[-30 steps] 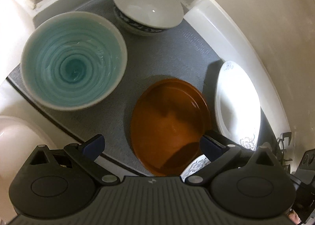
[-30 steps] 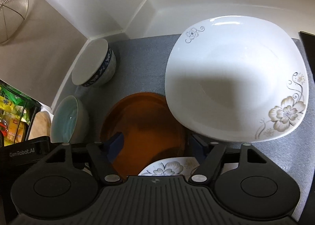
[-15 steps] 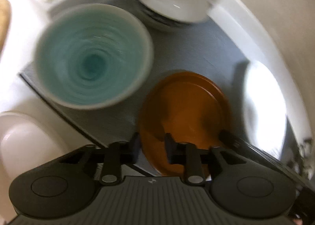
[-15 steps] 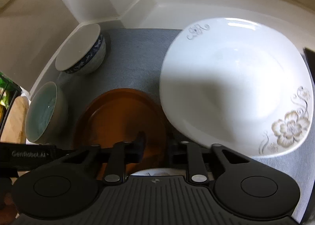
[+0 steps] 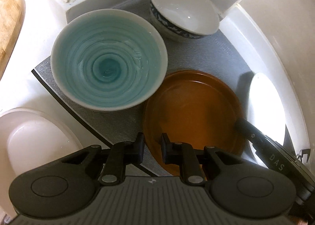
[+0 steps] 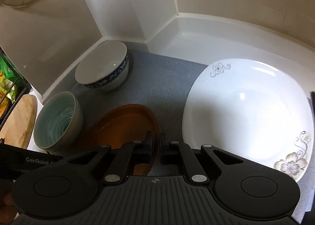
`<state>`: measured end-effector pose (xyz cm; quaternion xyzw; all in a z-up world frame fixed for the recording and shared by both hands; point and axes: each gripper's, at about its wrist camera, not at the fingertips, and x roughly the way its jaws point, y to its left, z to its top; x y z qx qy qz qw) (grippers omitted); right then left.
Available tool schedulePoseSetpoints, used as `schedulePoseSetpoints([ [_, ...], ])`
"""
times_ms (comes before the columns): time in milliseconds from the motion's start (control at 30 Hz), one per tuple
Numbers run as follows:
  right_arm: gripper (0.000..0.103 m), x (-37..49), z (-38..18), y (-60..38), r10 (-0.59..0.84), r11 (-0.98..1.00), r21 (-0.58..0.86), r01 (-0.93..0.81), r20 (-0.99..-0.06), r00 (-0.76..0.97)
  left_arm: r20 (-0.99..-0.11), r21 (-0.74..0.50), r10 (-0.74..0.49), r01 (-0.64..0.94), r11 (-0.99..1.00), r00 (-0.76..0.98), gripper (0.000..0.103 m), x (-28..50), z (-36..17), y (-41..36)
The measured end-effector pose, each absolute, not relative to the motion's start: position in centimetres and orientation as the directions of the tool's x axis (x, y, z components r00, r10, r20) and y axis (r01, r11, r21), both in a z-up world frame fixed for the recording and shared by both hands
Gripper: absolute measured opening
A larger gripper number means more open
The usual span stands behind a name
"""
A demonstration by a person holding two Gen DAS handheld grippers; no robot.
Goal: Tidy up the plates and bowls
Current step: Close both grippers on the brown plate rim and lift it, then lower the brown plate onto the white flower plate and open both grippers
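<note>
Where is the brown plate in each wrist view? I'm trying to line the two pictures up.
Left wrist view: the brown plate lies right of centre, its near rim between the left gripper fingers.
Right wrist view: the brown plate lies lower left of centre, its right rim clamped by the right gripper.
Shared landmark: the teal bowl to the plate's left.

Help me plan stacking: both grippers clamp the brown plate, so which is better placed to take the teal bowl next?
Probably left. The left gripper clamps the brown plate at its rim beside the teal bowl. The right gripper holds the opposite rim, the plate lying between it and the bowl.
</note>
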<state>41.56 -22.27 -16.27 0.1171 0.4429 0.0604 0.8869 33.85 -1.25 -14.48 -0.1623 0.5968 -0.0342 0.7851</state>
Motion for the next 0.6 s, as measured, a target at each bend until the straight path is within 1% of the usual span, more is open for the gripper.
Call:
schedulePoseSetpoints([
  [200, 0.006, 39.6, -14.6, -22.9, 0.198, 0.964, 0.266, 0.014, -0.748, 0.633, -0.912, -0.326, -0.284, -0.104, 0.940, 0.295, 0.019, 32.2, -13.4, -1.4],
  [300, 0.006, 38.2, -13.8, -23.2, 0.182, 0.965, 0.261, 0.028, -0.742, 0.645, -0.907, -0.332, -0.303, -0.052, 0.942, 0.293, 0.019, 31.2, -12.6, -1.9],
  [433, 0.006, 35.3, -13.0, -23.9, 0.151, 0.963, 0.261, 0.075, -0.744, 0.651, -0.905, -0.315, -0.324, 0.075, 0.946, 0.275, 0.019, 29.3, -11.4, -3.2],
  [600, 0.007, 30.6, -12.7, -25.2, 0.077, 0.957, 0.239, 0.166, -0.760, 0.646, -0.906, -0.298, -0.359, 0.265, 0.917, 0.223, 0.019, 26.3, -10.8, -5.5],
])
